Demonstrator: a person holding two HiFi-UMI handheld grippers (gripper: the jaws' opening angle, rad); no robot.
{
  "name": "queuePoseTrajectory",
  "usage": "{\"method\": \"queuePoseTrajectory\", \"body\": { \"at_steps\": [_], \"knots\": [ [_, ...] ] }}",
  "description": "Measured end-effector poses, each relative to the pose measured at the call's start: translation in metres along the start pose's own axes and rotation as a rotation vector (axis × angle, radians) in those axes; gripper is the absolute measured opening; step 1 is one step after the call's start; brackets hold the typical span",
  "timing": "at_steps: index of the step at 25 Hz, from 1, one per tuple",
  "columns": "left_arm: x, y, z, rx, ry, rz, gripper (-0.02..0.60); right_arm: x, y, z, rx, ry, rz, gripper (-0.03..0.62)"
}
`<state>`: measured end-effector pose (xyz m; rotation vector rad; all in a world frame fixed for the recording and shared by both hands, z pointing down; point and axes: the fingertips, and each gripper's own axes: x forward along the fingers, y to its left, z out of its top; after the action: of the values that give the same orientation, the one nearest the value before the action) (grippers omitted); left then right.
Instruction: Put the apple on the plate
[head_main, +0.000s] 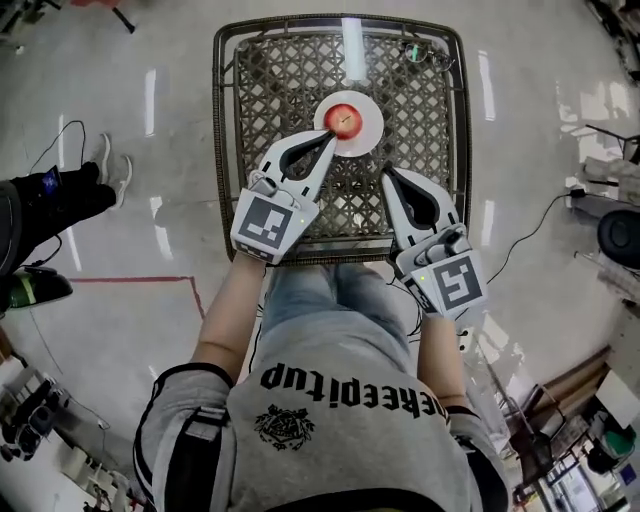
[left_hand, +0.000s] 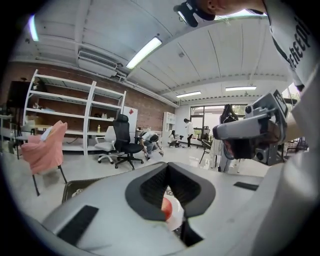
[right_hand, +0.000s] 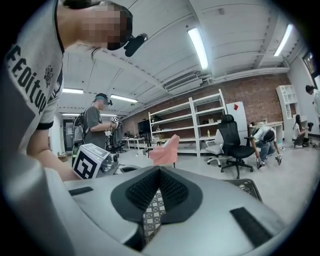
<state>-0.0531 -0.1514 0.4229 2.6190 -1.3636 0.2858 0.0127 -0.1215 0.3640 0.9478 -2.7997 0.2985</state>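
Observation:
A red apple (head_main: 343, 119) lies on a small white plate (head_main: 368, 112) at the far middle of a wicker lattice table (head_main: 225, 130). My left gripper (head_main: 330, 135) is shut and holds nothing, its tips just at the plate's near-left rim, beside the apple. In the left gripper view the apple (left_hand: 167, 207) and plate (left_hand: 176, 220) show through the gap below the closed jaws of that gripper (left_hand: 168, 165). My right gripper (head_main: 388, 173) is shut and empty over the table's near right part; in the right gripper view only lattice (right_hand: 152, 215) shows under its tips (right_hand: 159, 169).
A small dark object (head_main: 425, 52) lies at the table's far right corner. Someone's legs (head_main: 60, 190) reach in at the left, and cables cross the glossy floor. Around the room stand an office chair (left_hand: 125, 142), shelves (left_hand: 75, 115), a pink-draped chair (right_hand: 165, 150) and a standing person (right_hand: 95, 127).

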Motion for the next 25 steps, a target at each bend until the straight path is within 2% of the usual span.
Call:
{"method": "queuePoseTrajectory", "body": {
  "at_steps": [2, 6, 11, 17, 25],
  "knots": [
    [-0.013, -0.014, 0.016, 0.001, 0.008, 0.008, 0.012, -0.009, 0.009, 0.011, -0.009, -0.006, 0.017, 0.002],
    [-0.029, -0.028, 0.036, 0.028, -0.031, 0.020, 0.012, -0.016, 0.020, 0.019, -0.033, -0.017, 0.045, 0.002],
    [-0.049, -0.033, 0.055, -0.029, -0.031, 0.069, 0.012, -0.015, 0.029, 0.028, -0.057, -0.026, 0.083, 0.002],
    [-0.069, -0.056, 0.075, -0.010, -0.060, 0.108, 0.012, -0.029, 0.039, 0.038, -0.079, -0.041, 0.121, 0.002],
    [-0.094, -0.069, 0.091, -0.019, -0.098, 0.121, 0.012, -0.027, 0.061, 0.049, -0.096, -0.069, 0.173, 0.002]
  ]
}}
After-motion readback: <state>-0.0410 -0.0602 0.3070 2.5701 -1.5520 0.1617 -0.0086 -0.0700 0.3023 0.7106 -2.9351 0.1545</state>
